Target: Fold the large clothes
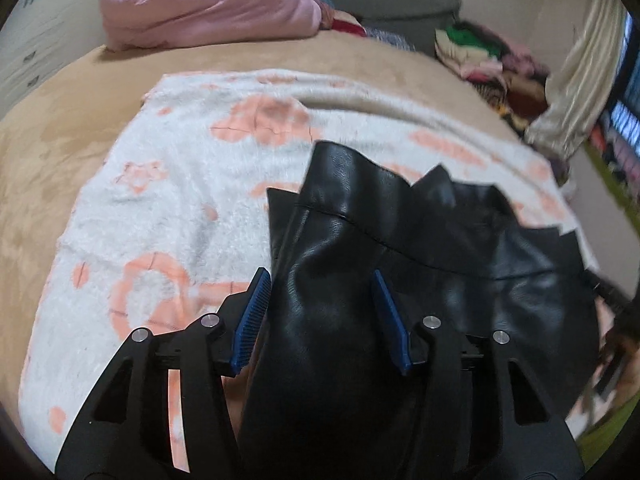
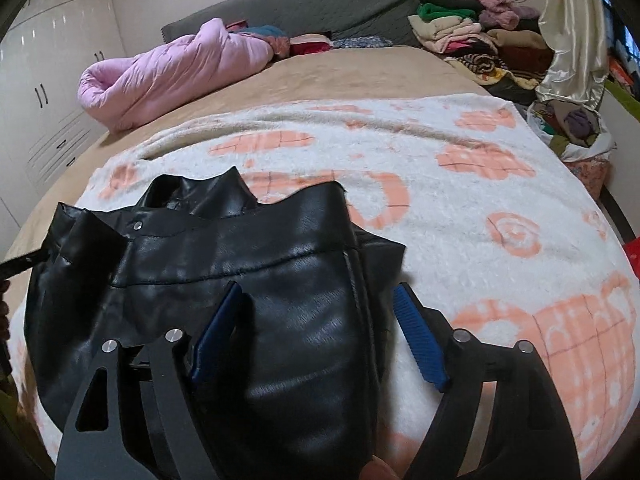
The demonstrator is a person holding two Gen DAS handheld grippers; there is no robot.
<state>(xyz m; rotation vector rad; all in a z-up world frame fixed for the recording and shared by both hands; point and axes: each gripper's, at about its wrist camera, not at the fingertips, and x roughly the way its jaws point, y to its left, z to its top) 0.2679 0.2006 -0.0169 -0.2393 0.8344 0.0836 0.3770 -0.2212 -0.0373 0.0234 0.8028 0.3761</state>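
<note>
Black leather garment [image 1: 360, 280] lies bunched on the patterned blanket [image 1: 160, 200] over the bed, directly beneath both claws. Left claw [image 1: 320, 312] spread, pads clear of it. Right claw [image 2: 320, 332] likewise spread. Judged: regrasp pending; next, pinch an edge and fold across.

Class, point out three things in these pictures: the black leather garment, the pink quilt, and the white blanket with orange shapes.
black leather garment [image 1: 340, 320], left wrist view, on its glossy middle panel.
pink quilt [image 2: 176, 72], right wrist view, on its rolled middle.
white blanket [image 2: 460, 216], right wrist view, on a bare fluffy patch.
</note>
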